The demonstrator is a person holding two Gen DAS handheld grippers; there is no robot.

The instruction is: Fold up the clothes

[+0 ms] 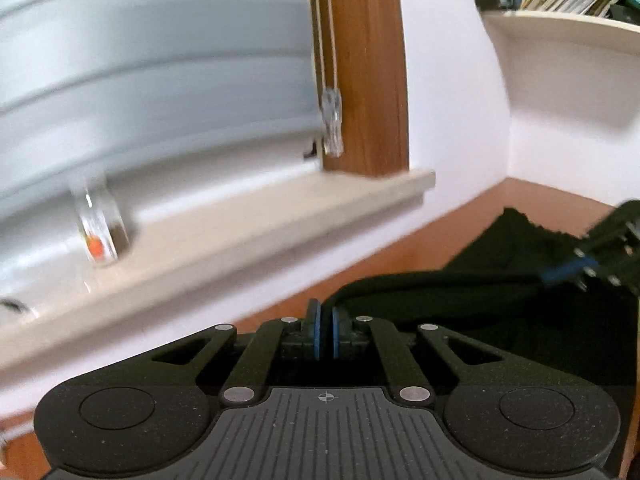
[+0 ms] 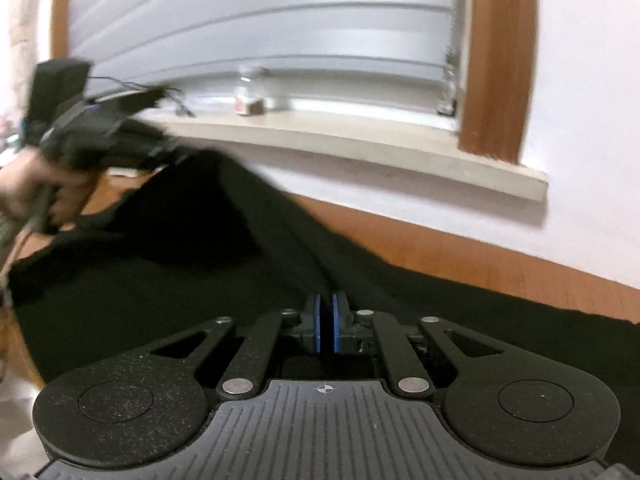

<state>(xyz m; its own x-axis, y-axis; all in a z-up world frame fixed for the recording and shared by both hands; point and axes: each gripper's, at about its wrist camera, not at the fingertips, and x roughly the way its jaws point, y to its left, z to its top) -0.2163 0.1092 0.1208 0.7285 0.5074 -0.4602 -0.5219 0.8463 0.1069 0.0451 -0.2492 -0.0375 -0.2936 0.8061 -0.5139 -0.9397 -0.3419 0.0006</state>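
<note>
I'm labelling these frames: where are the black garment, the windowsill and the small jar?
black garment [image 2: 168, 292]: right wrist view, on the flat cloth left of the ridge.
windowsill [image 2: 360, 140]: right wrist view, on its bare top.
small jar [image 1: 100, 232]: left wrist view, on its glass body.

Matt black cloth garment [image 2: 168, 280], smooth glossy wood counter [image 2: 460, 248], matt speckled black plastic right gripper [image 2: 326, 320].

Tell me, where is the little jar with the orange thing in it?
The jar stands on the windowsill in front of the blind, at the left of the left wrist view. In the right wrist view it sits mid-sill.
</note>
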